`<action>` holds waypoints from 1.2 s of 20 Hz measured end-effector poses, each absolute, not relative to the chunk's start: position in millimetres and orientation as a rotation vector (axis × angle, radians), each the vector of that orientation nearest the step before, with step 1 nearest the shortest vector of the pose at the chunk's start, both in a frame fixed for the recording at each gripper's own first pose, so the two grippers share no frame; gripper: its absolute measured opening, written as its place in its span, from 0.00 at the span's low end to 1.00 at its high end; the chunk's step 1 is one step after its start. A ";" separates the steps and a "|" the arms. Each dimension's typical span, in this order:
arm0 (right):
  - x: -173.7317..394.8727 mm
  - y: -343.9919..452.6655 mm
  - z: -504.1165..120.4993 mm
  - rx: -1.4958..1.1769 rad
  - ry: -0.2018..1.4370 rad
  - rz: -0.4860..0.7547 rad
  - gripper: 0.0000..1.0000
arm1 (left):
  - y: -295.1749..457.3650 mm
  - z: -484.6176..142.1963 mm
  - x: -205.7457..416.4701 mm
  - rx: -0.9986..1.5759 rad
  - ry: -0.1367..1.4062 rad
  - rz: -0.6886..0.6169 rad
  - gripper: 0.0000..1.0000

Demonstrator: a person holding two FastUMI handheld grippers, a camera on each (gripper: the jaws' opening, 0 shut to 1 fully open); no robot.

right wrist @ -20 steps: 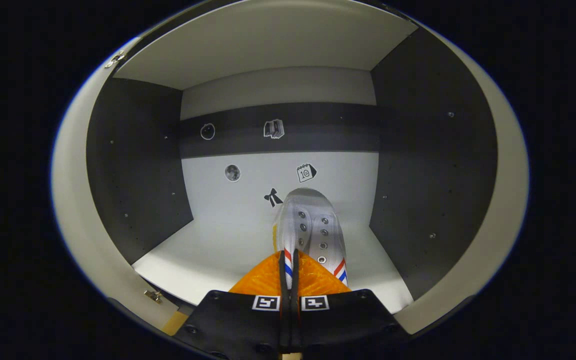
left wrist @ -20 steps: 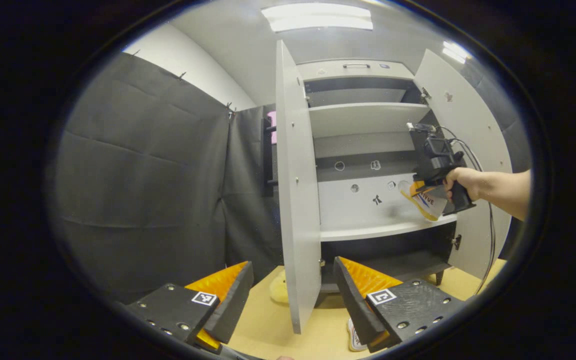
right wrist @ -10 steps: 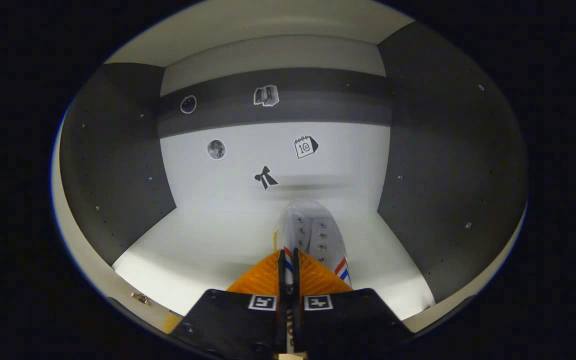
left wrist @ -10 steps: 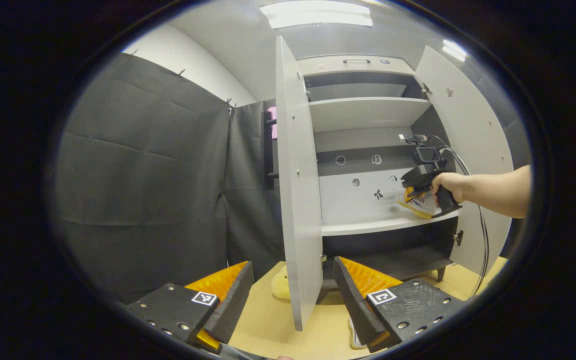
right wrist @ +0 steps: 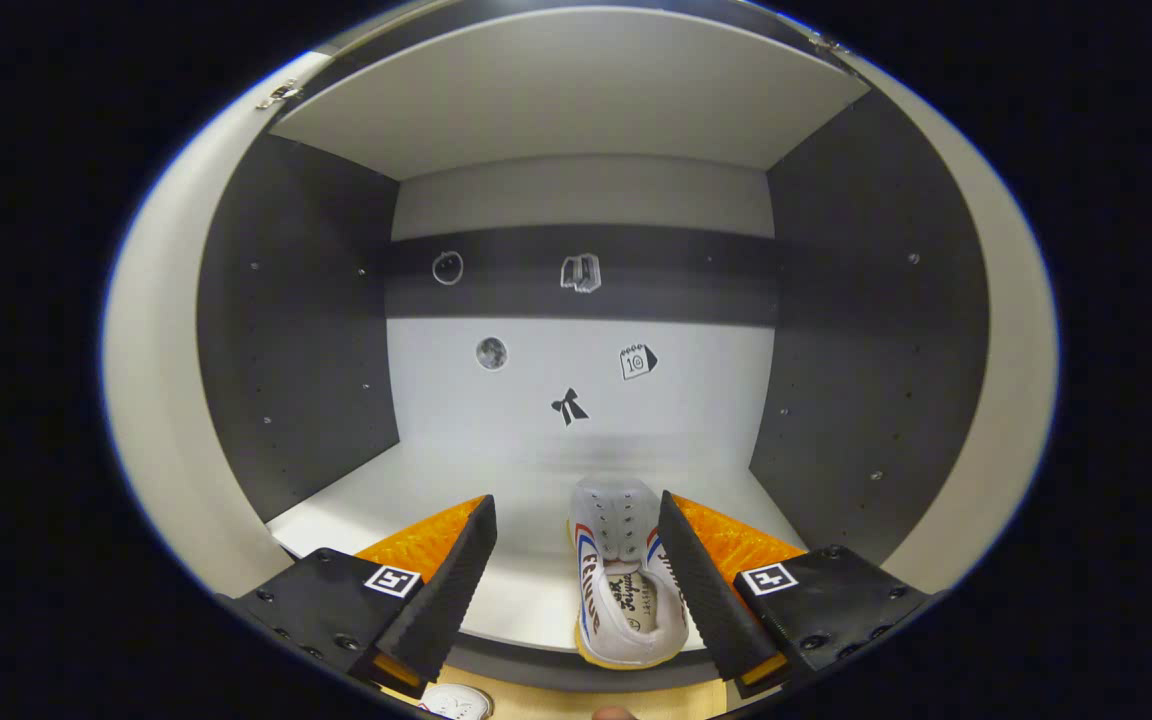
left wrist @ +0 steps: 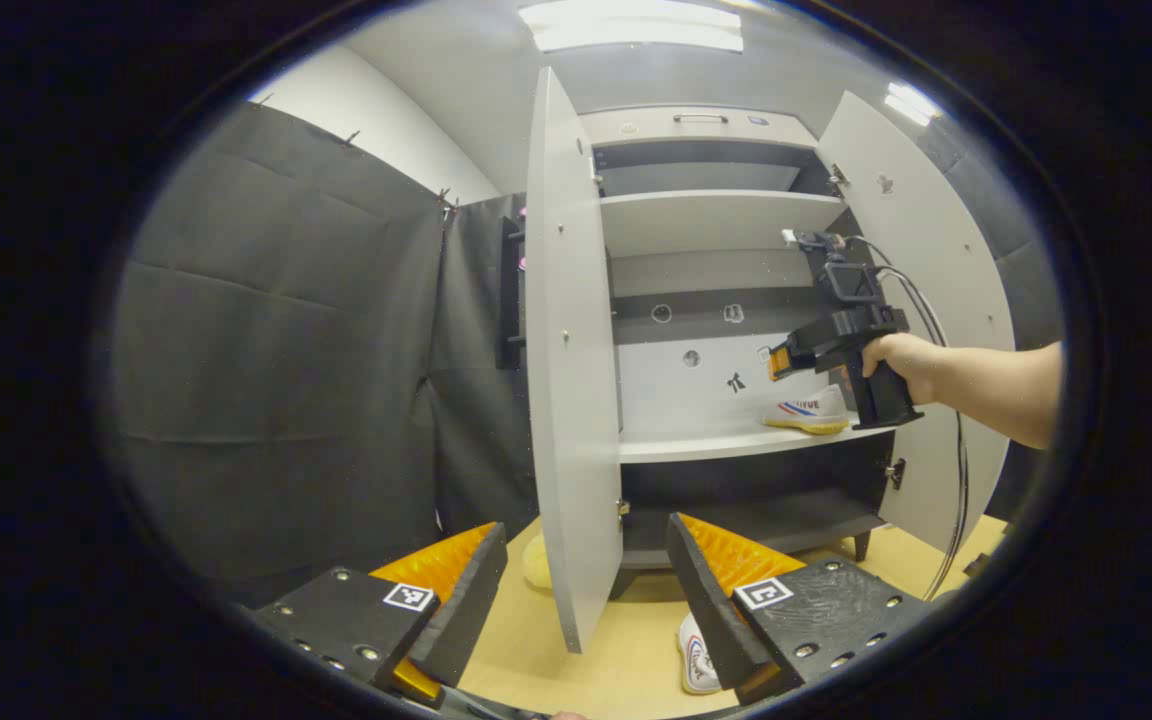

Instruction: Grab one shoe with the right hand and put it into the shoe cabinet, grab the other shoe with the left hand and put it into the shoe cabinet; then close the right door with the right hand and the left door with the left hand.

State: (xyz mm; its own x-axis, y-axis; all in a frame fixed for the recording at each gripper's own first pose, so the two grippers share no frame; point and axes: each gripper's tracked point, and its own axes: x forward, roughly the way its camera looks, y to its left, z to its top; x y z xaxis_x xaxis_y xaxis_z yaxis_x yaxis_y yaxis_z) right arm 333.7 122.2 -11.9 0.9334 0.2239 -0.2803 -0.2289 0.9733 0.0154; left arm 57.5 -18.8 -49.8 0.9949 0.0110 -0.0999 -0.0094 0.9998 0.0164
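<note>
White sneaker (right wrist: 621, 580) rests on cabinet shelf (right wrist: 416, 490); right gripper (right wrist: 576, 580) released above it. Left gripper (left wrist: 586, 590) spread, empty: drop onto floor sneaker (left wrist: 698, 655) below shelf, pinch heel collar.

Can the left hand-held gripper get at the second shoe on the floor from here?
Probably yes: the left hand-held gripper is open, and the shoe on the floor lies just below it beside the open left door, nothing between.

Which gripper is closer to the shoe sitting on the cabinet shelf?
Right. The right gripper hangs open just above the shelved shoe; the left gripper waits low outside the cabinet.
</note>
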 end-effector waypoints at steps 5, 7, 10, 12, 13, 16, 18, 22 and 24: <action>278.6 99.1 22.1 0.017 0.176 0.228 0.97 | -41.8 -48.3 64.1 0.028 0.114 -0.071 0.99; 254.2 84.8 27.6 0.033 0.154 0.222 0.98 | -52.3 -47.9 67.5 0.027 0.120 -0.103 0.99; 221.0 58.4 32.8 0.024 0.109 0.186 1.00 | -68.9 -54.0 74.0 0.022 0.135 -0.162 0.99; 196.9 48.4 31.3 0.004 0.098 0.188 1.00 | -75.2 -60.8 80.8 0.014 0.152 -0.191 0.92; 185.4 43.8 27.9 -0.008 0.102 0.192 0.96 | -77.5 -63.8 84.6 0.005 0.164 -0.201 0.92; 154.1 30.6 20.6 -0.023 0.118 0.193 1.00 | -86.7 -74.8 95.4 -0.037 0.196 -0.228 0.92; 134.2 21.7 15.6 -0.020 0.125 0.182 1.00 | -93.1 -79.6 101.5 -0.042 0.197 -0.251 0.92; 95.2 8.2 3.6 -0.033 0.121 0.173 1.00 | -103.5 -99.0 116.6 -0.001 0.217 -0.288 0.93; 77.8 0.6 0.2 -0.031 0.108 0.154 1.00 | -111.1 -113.9 122.9 0.022 0.241 -0.306 0.92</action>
State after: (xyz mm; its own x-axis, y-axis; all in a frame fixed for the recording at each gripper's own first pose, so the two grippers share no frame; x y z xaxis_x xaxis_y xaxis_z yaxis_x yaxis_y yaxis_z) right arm 77.8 0.6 0.2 0.9823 0.1519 -0.1096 -0.1552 0.9876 -0.0221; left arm 122.9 -111.1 -113.9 0.9252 -0.2955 -0.2381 0.3008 0.9536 -0.0145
